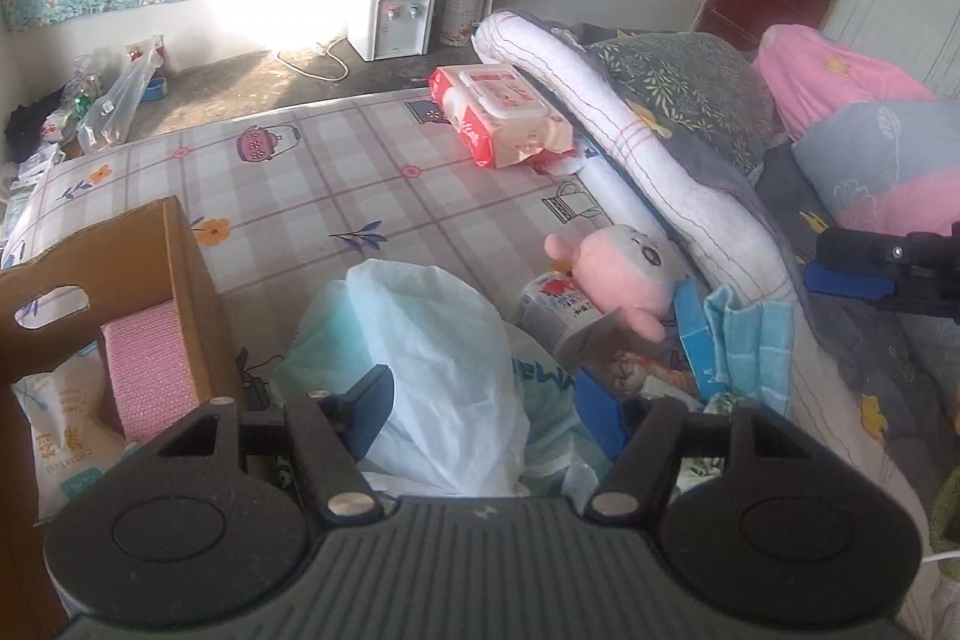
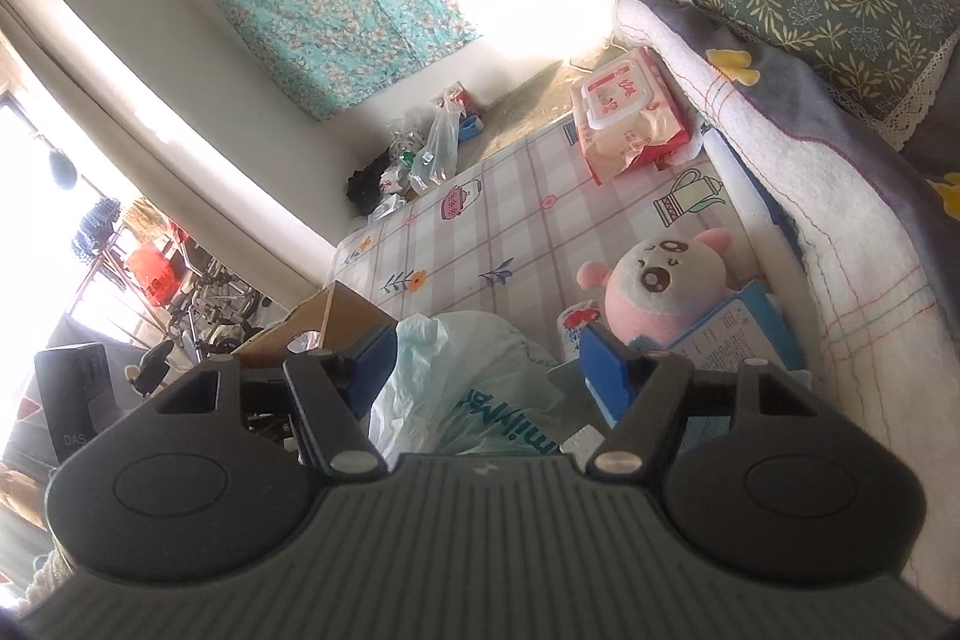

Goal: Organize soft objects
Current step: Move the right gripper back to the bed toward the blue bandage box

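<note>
Both claws stand wide and hold nothing: the left claw (image 1: 489,397) and the right claw (image 2: 486,361) each hover over the crumpled plastic bag (image 1: 432,358) on the bed (image 1: 336,184), blue pads to either side of it. The cardboard box (image 1: 180,280) sits just to the left, already holding a pink cloth (image 1: 153,370) and a white pack (image 1: 60,436). The pink plush (image 1: 624,268) lies near the folded quilt (image 1: 660,148), touching a small tub (image 1: 558,310).

Thin film is the risk here (it slides and bunches): a pinch on a loose fold would likely lift one layer and spill whatever sits inside. Two claws converging on one bag could also collide, or tug it apart.
</note>
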